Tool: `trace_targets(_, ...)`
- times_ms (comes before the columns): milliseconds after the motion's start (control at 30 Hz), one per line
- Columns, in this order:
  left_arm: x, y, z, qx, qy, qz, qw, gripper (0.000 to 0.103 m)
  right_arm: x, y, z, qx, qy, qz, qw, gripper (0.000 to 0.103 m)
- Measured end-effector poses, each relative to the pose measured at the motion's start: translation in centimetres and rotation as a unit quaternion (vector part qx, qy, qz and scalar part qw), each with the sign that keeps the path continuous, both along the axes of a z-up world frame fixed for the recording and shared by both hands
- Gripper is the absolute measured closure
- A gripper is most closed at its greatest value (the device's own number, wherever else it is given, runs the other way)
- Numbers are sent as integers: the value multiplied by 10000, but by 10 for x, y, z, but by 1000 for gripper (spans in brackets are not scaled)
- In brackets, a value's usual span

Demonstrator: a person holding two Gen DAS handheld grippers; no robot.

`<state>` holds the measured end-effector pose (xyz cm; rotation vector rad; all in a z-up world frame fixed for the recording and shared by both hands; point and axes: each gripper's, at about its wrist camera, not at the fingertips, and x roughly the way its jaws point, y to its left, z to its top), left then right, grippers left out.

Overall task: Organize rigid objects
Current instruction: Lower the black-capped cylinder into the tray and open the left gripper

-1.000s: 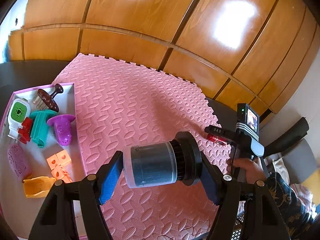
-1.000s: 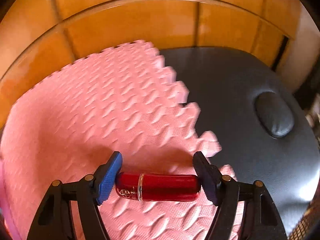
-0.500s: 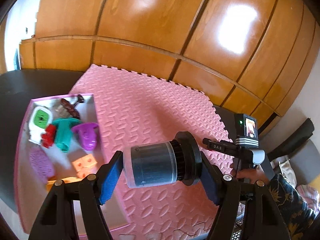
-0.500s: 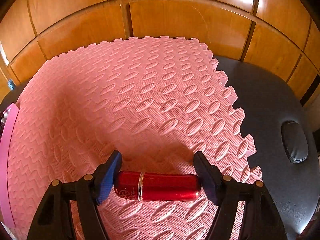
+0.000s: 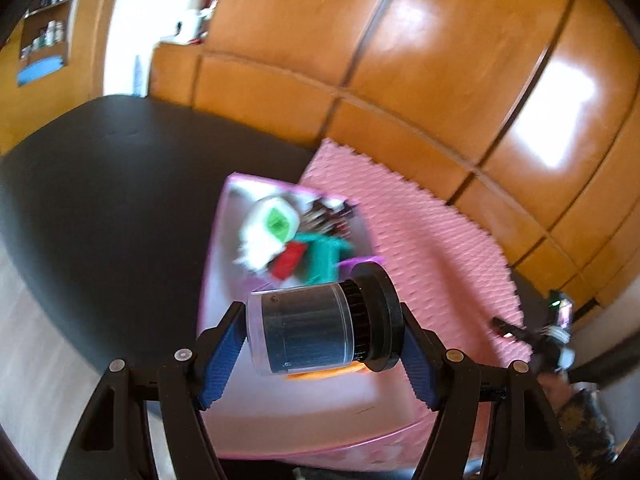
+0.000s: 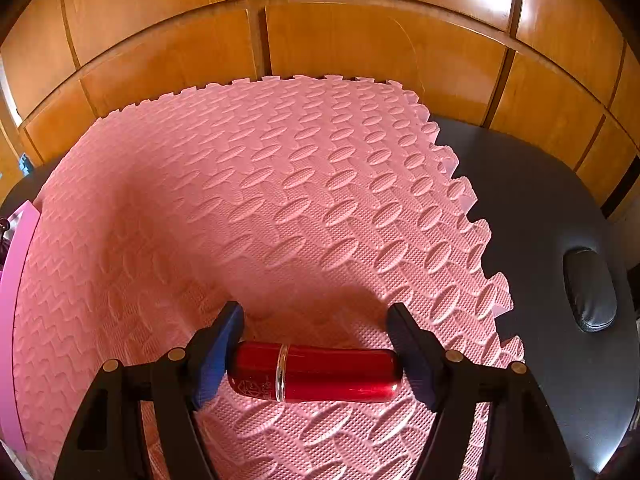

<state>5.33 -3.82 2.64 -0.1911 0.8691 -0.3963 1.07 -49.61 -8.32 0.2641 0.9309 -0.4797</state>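
Left gripper point(image 5: 322, 342): jaws clamped end to end on a grey jar point(image 5: 304, 330) with black lid, held sideways above the pink tray point(image 5: 216, 248), toys blurred just beyond. Right gripper point(image 6: 314, 354): pads pressed against both ends of a red lipstick tube point(image 6: 316, 372), over the pink foam mat point(image 6: 280, 200).

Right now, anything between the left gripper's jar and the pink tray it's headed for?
Nothing visible. The jar hangs clamped in the left gripper over the tray; toys crowd its far end, while the near floor looks bare.
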Motion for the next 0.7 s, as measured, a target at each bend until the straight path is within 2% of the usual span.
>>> trace_targets(200, -10, 2, -36, 342, 357, -286, 9984, 30, 1, 1, -1, -18, -6, 43, 10000, 28)
trace_targets(400, -17, -9, -51, 641, 421, -781, 9940, 30, 1, 1, -1, -22, -6, 49, 10000, 28)
trace_targets(600, -9, -13, -64, 900, 400, -752, 9923, 30, 1, 1, 0, -23, -6, 48, 10000, 28)
trace_targets(700, -5, -14, -68, 908, 415, -750, 9922, 30, 1, 1, -1, -25, -3, 53, 10000, 28)
